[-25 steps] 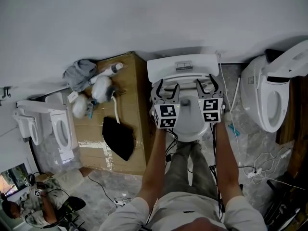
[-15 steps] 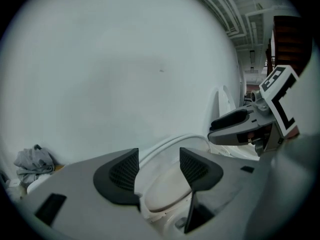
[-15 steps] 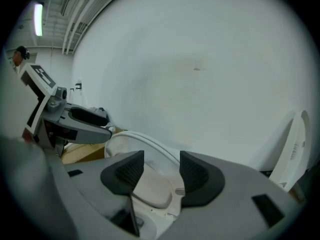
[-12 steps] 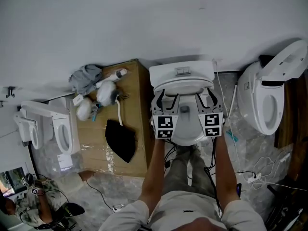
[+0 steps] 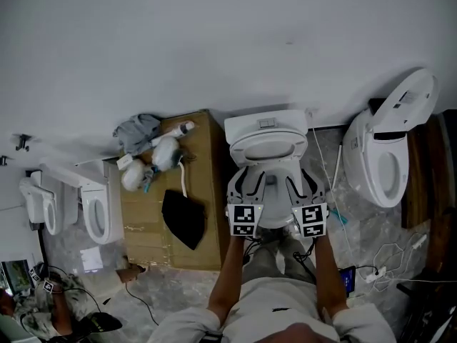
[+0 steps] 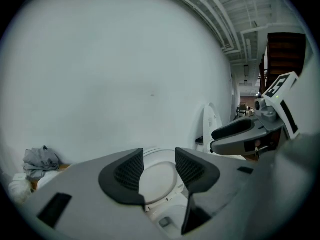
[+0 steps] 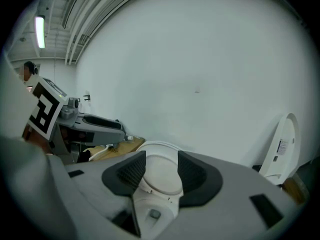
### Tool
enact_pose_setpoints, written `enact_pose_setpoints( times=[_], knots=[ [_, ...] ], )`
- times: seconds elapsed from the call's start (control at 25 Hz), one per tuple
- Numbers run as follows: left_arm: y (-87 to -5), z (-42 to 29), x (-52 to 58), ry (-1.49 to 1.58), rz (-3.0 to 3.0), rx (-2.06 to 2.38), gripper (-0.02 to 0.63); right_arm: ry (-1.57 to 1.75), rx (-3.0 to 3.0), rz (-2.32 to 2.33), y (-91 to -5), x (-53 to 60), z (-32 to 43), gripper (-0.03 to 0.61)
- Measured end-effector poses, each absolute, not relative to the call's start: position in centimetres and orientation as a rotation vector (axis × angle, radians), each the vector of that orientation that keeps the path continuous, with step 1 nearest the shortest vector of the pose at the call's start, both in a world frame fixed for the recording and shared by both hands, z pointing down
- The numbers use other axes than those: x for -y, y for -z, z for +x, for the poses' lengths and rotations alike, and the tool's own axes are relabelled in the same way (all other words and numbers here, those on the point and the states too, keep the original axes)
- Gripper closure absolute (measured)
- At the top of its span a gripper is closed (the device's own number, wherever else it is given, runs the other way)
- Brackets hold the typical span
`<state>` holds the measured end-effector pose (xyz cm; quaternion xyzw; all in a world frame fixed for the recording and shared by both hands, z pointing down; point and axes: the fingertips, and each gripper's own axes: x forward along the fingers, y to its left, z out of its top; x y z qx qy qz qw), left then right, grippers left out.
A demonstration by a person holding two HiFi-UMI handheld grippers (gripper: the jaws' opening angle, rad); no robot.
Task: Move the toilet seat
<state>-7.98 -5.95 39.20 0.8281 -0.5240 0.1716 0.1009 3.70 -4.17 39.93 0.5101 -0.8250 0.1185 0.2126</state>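
Observation:
The white toilet [image 5: 265,123] stands against the wall in the middle of the head view. Its seat and lid [image 5: 266,148] are tipped up against the tank, and the bowl [image 5: 274,186] lies bare below. My left gripper [image 5: 245,177] and right gripper [image 5: 303,177] hover side by side over the bowl's front, apart from the seat. Both pairs of jaws have just been closing and still stand apart with nothing between them. In the left gripper view the raised lid [image 6: 159,183] shows through the gap of the left gripper [image 6: 159,166]. The right gripper [image 7: 161,170] frames the lid [image 7: 161,180] likewise.
A cardboard box [image 5: 146,220] left of the toilet carries rags, a spray bottle [image 5: 176,129] and a black cloth [image 5: 182,219]. A second toilet [image 5: 385,156] with its lid up stands at the right, a third [image 5: 96,209] at the left. Cables [image 5: 371,263] lie on the floor.
Both grippers have drawn back from the toilet towards the person and risen. Their jaws have narrowed. The seat and lid now show upright against the tank.

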Motion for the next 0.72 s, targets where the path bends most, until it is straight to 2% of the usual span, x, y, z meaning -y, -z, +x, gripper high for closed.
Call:
enact_pose_setpoints(
  times=[0.4, 0.72],
  knots=[
    [-34.9, -8.9, 0.2, -0.451, 2.507, 1.513, 0.411, -0.261, 2.303, 1.407, -35.9, -0.7, 3.2, 0.370],
    [-34.7, -9.7, -1.4, -0.420, 2.510, 1.496, 0.420, -0.234, 2.339, 1.400, -34.0, -1.3, 1.6, 0.371]
  ],
)
